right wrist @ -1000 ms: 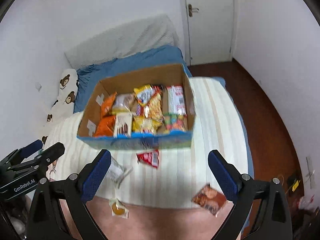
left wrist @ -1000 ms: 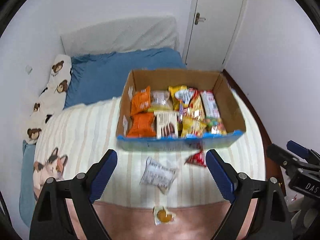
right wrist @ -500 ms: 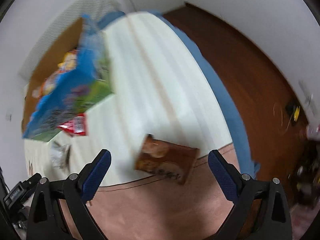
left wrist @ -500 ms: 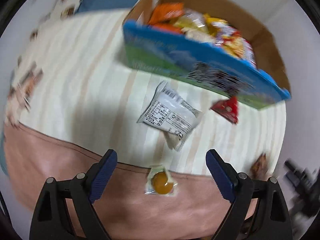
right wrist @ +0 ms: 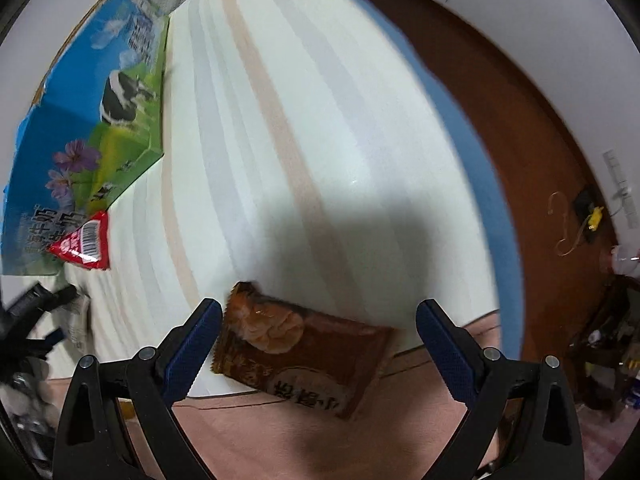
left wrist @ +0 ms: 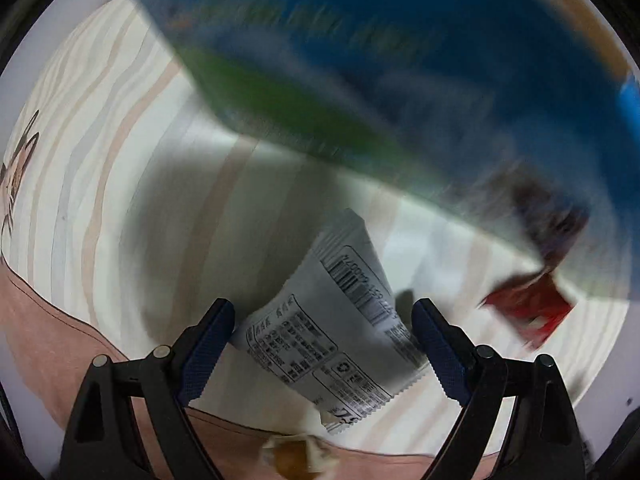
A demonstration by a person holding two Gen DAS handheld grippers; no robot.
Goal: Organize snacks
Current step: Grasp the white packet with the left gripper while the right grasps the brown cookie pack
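Observation:
My left gripper [left wrist: 322, 314] points down over a white snack packet [left wrist: 332, 336] that lies flat on the striped bedspread [left wrist: 120, 184]; its jaws stand wide, one on each side of the packet, not pressing it. My right gripper [right wrist: 319, 314] is open above a brown pastry packet [right wrist: 304, 350] at the bed's near edge. A red triangular packet [right wrist: 82, 242] [left wrist: 528, 312] rests against the blue-and-green snack box [right wrist: 92, 120] [left wrist: 360, 60]. A small orange sweet in clear wrap [left wrist: 296, 454] lies at the bottom of the left wrist view.
The brown wooden floor [right wrist: 520, 120] runs along the bed's right side, with cables and a yellow plug [right wrist: 592, 220] by the wall. The left gripper's black frame [right wrist: 28, 320] shows at the left edge of the right wrist view.
Both grippers have come down close to the bed and tilted downward. The white packet now lies between the left jaws, the brown packet between the right jaws. Both stayed open.

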